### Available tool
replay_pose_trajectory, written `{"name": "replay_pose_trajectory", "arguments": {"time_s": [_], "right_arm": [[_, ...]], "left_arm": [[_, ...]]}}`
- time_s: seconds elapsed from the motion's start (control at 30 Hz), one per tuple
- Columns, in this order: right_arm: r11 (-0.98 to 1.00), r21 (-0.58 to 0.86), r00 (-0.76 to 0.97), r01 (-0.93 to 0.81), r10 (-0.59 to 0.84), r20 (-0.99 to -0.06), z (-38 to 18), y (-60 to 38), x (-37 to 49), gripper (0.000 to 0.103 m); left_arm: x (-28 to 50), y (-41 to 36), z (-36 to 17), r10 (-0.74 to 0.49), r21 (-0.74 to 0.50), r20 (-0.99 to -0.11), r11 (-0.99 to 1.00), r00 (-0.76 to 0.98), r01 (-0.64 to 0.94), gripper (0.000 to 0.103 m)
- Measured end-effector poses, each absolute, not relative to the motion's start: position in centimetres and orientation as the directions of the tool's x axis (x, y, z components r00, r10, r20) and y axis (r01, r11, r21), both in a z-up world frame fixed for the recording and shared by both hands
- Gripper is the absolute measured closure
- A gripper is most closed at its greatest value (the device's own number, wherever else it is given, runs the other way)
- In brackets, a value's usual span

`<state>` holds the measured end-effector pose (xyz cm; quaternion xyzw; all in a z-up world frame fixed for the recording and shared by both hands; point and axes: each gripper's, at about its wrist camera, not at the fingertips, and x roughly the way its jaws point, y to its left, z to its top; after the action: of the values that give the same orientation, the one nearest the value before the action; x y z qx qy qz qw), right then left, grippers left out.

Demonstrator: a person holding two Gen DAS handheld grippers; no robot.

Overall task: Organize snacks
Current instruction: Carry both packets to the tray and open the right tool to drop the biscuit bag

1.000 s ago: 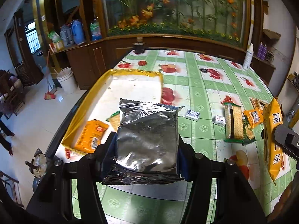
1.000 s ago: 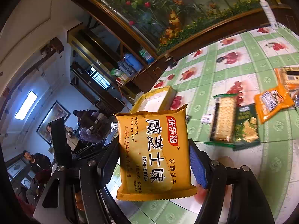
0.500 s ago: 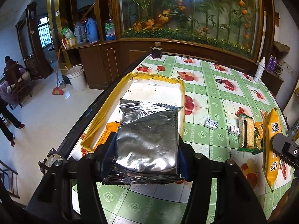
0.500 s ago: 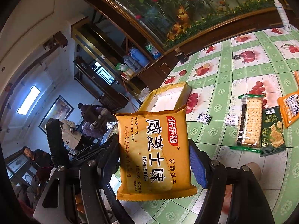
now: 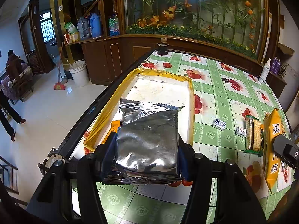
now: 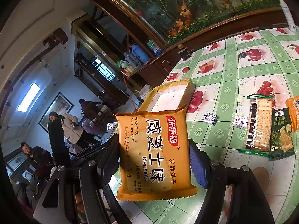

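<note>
The left gripper (image 5: 146,145) pinched a silver foil packet (image 5: 147,140), held just above the near end of the yellow-rimmed box (image 5: 190,100). The right gripper (image 6: 154,158) clamped an orange biscuit packet (image 6: 155,153); the box (image 6: 168,87) lay beyond it.

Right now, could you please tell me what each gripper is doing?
Left gripper: closed on the silver pack.
Right gripper: closed on the orange biscuit pack.
</note>
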<state>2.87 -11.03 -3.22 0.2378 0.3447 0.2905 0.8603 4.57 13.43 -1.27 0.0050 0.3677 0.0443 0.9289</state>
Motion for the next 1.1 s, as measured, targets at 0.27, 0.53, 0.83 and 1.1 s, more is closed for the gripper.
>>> {"name": "replay_pose_trajectory", "arguments": {"time_s": [0.27, 0.53, 0.83, 1.1], "right_arm": [[0.710, 0.617, 0.565, -0.341, 0.679, -0.469, -3.5, -9.5, 4.0, 0.032], [0.699, 0.621, 0.538, -0.356, 0.696, -0.476, -3.8, -7.9, 5.6, 0.032], [0.684, 0.621, 0.504, -0.383, 0.718, -0.481, -4.0, -5.1, 8.0, 0.032], [0.674, 0.622, 0.481, -0.399, 0.731, -0.484, -4.4, -3.4, 9.8, 0.032]], "left_arm": [[5.1, 14.2, -1.5, 0.103, 0.045, -0.689, 0.994, 0.718, -0.099, 0.046], [5.7, 14.9, -1.7, 0.122, 0.056, -0.690, 0.992, 0.714, -0.115, 0.046], [6.5, 15.8, -2.3, 0.146, 0.069, -0.697, 0.988, 0.702, -0.137, 0.046], [7.1, 16.6, -2.6, 0.161, 0.074, -0.701, 0.985, 0.694, -0.154, 0.046]]}}
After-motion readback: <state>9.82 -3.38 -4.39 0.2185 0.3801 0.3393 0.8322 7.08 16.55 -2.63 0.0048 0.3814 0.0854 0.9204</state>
